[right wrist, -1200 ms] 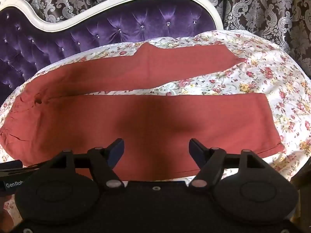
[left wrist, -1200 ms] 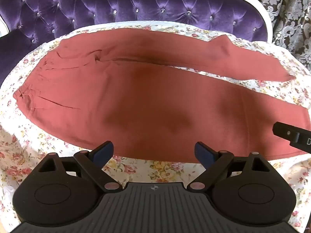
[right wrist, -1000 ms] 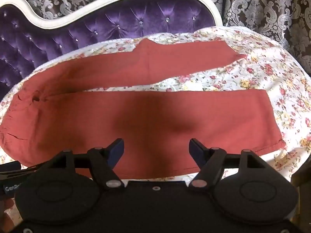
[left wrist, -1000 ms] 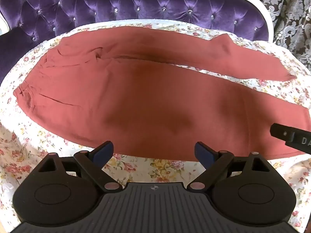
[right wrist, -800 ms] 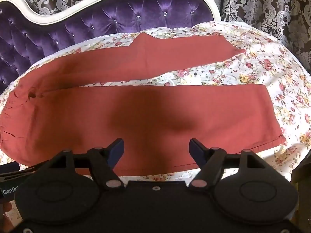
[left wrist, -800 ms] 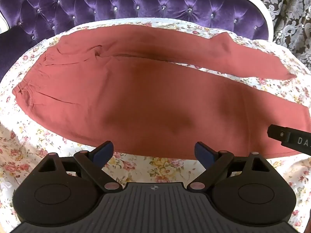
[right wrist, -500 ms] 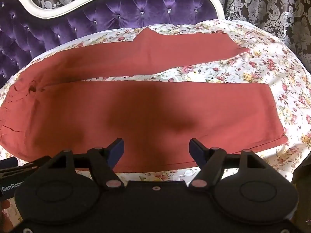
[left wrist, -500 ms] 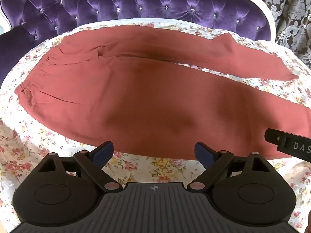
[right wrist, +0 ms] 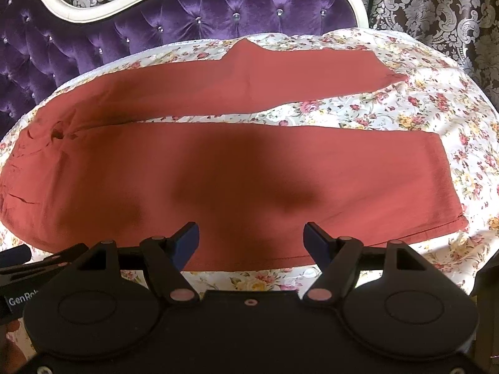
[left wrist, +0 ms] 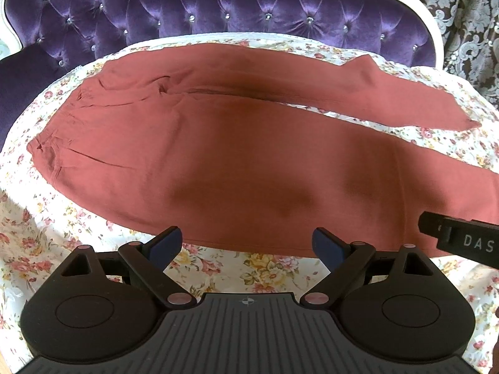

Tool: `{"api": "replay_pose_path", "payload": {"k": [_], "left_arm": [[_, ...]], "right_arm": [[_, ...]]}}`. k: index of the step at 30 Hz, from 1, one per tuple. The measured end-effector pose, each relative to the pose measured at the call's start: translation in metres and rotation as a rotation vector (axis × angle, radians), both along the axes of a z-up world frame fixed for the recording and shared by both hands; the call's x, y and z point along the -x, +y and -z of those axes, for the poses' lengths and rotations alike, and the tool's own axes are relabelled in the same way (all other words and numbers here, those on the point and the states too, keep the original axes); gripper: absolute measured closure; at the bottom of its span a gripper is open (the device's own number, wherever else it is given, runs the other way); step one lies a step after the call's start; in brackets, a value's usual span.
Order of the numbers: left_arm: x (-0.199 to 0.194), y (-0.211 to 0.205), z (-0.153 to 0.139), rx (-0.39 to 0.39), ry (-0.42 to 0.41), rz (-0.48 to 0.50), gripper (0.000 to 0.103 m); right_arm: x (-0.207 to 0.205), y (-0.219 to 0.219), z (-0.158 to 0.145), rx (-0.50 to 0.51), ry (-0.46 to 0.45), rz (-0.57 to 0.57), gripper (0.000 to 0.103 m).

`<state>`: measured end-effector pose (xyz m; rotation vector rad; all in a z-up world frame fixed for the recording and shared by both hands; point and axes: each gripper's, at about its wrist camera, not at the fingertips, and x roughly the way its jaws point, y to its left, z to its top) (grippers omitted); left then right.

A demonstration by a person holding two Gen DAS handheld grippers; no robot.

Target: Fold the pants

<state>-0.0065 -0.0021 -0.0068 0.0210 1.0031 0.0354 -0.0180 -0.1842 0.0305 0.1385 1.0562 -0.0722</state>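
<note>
Both tongs, left (left wrist: 246, 244) and right (right wrist: 251, 240), hang wide open and empty above the rust-red pants (left wrist: 249, 162); I'd pinch the near leg's edge at two spread points.

The pants (left wrist: 249, 155) near leg's cuff runs off the left-wrist view's right edge

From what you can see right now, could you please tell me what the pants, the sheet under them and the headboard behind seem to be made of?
Pants: soft matte woven cloth, rust red, likely cotton; it lies limp with fine creases at the waist.
Sheet: thin printed fabric, white with a flower pattern, matte.
Headboard: purple velvet-like upholstery, shiny on the tufts, with sparkling buttons and a glossy white frame, possibly painted wood.
</note>
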Motion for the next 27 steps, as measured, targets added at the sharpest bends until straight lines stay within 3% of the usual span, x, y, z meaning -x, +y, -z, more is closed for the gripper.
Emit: {"api": "replay_pose_path", "payload": {"k": [14,27], "left_arm": [[0.0023,0.0055,-0.0015,0.033,-0.030,-0.031,0.012],[-0.0037,0.0054,0.0039,0.030,0.018,-0.003,0.012]], "right_arm": [[-0.0010,0.0043,-0.0003,-0.007,0.008,-0.016,0.027],[-0.0012,0.0039,0.0003,-0.018,0.014,-0.032,0.027]]}}
